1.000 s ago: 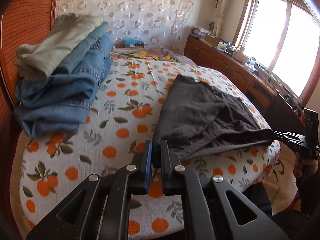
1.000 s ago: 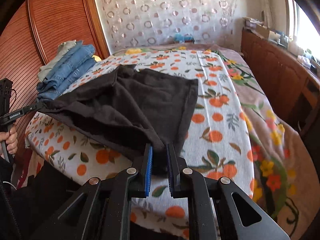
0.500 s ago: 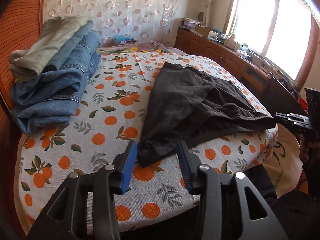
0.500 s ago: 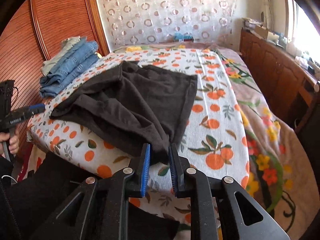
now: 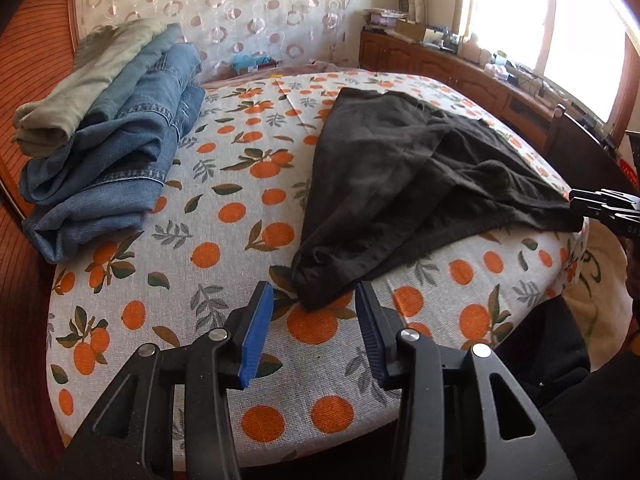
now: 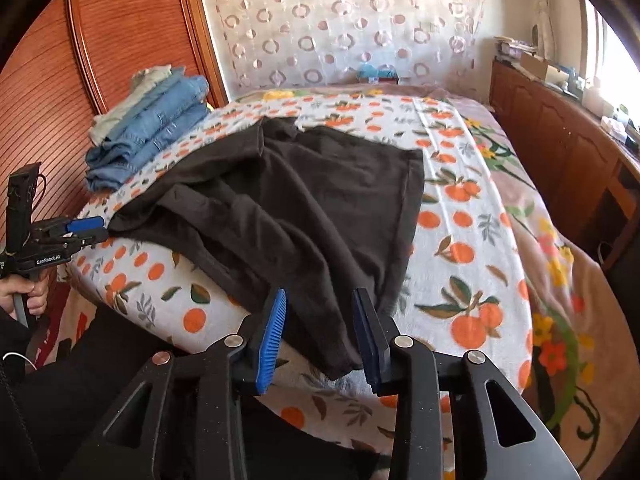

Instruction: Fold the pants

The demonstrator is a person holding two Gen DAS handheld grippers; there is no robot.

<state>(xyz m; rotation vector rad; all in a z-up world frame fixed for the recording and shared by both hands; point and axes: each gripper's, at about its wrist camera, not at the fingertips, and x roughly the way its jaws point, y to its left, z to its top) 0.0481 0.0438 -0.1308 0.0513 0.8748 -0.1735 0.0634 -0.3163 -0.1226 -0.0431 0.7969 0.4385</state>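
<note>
Where orange-print bedspread (image 5: pixel 224 248) spreads, black pants (image 6: pixel 312 200); folded jeans (image 5: pixel 116 160)

right claw (image 5: pixel 576 206): cut by frame edge | sideboard clutter (image 5: pixel 492 60): too small

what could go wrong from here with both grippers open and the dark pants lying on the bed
1. One corner of the dark pants hangs over the bed edge between the open right gripper fingers; it may drag more cloth off.
2. The pants lie bunched with ridges through the middle, so folding now would likely trap creases.
3. The open left gripper faces a crumpled corner on the bedspread; closing there might pinch the sheet too.
</note>
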